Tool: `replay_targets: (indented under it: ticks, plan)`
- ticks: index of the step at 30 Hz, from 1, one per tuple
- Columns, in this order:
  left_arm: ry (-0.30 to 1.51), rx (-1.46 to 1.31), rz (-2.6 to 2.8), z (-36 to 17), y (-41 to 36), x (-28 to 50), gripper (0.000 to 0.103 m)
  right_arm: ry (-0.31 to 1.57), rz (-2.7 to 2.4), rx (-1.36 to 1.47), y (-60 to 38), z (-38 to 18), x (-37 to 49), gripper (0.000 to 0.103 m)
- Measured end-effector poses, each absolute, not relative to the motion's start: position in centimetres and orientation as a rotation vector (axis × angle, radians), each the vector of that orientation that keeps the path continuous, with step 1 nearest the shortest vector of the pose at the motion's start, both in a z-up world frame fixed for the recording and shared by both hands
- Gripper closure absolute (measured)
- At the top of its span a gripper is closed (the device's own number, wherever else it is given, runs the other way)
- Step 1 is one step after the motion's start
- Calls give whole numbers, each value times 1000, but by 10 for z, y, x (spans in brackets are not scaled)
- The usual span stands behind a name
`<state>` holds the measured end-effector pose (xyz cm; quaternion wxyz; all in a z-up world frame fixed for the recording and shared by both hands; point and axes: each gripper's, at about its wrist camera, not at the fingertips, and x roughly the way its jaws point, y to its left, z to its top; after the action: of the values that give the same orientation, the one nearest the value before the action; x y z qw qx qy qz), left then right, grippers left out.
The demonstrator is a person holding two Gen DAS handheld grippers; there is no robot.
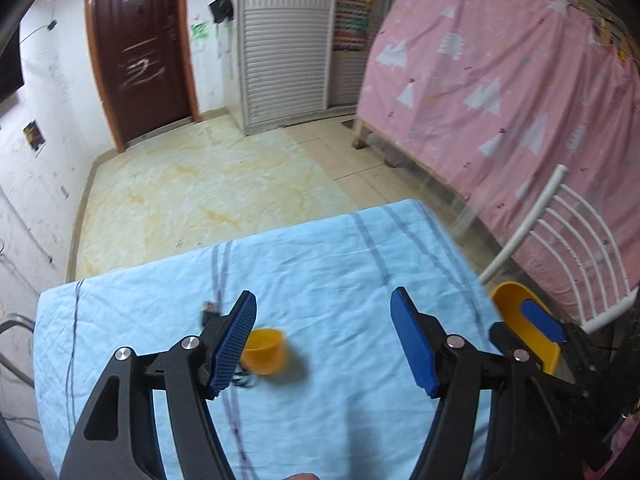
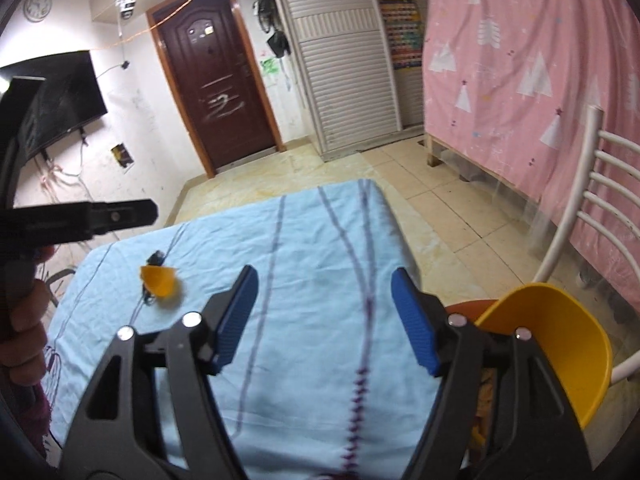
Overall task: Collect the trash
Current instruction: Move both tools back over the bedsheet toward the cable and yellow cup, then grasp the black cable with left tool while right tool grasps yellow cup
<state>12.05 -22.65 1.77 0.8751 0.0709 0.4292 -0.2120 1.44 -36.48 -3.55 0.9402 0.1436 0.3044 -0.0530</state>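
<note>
cup: small orange cup (image 1: 264, 351), upright on the tabletop (image 1: 340, 248), which has a light blue striped cloth over it; sits left of centre, toward the near half
cup vs left tool: in the left wrist view it lies just beside the inner face of the tool's left finger, partly hidden by it; not between the pads, touching unclear
cup, right view: same cup (image 2: 160, 280) shows well to the left and farther out than the right tool
dark scrap: small black bit (image 1: 209, 309) on the cloth just beyond the cup; blurred, cannot tell what it is; some dark thread or wire near the cup base too
left tool (image 1: 324, 336): jaws wide, nothing held, low over the cloth
right tool (image 2: 324, 314): jaws wide, nothing held, over the middle of the cloth, well apart from the cup
bin: yellow container (image 2: 560, 344) on the chair (image 2: 576, 216) at the right edge of the tabletop, mouth facing the tools; probably where trash goes
step (judged): left tool lining up on the cup, grasp not yet done
risk 1: cup is off-centre in the jaws, so closing now may shove or tip it instead of gripping
risk 2: thin light cup, a hard squeeze could crush it or pop it out
risk 3: loose cloth may bunch under a finger and drag the cup
risk 4: bin is on the far right, so a weak hold could drop the cup on the carry across
</note>
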Motion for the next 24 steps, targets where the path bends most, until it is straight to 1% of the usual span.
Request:
replay_targets:
  ticks: [14, 16, 19, 21, 24]
  plan:
    - [1045, 123, -252, -27, -164, 165, 42, 679, 8, 224, -305, -35, 50, 36]
    - [1060, 114, -241, -32, -158, 170, 43, 686, 23, 211, -296, -36, 53, 36]
    - [1075, 118, -234, -37, -154, 174, 47, 693, 37, 204, -288, -37, 57, 36]
    - [1089, 121, -240, -41, -153, 176, 53, 701, 49, 202, -282, -39, 60, 36]
    - [1112, 121, -245, -50, -152, 180, 60, 709, 61, 192, -273, -41, 63, 36]
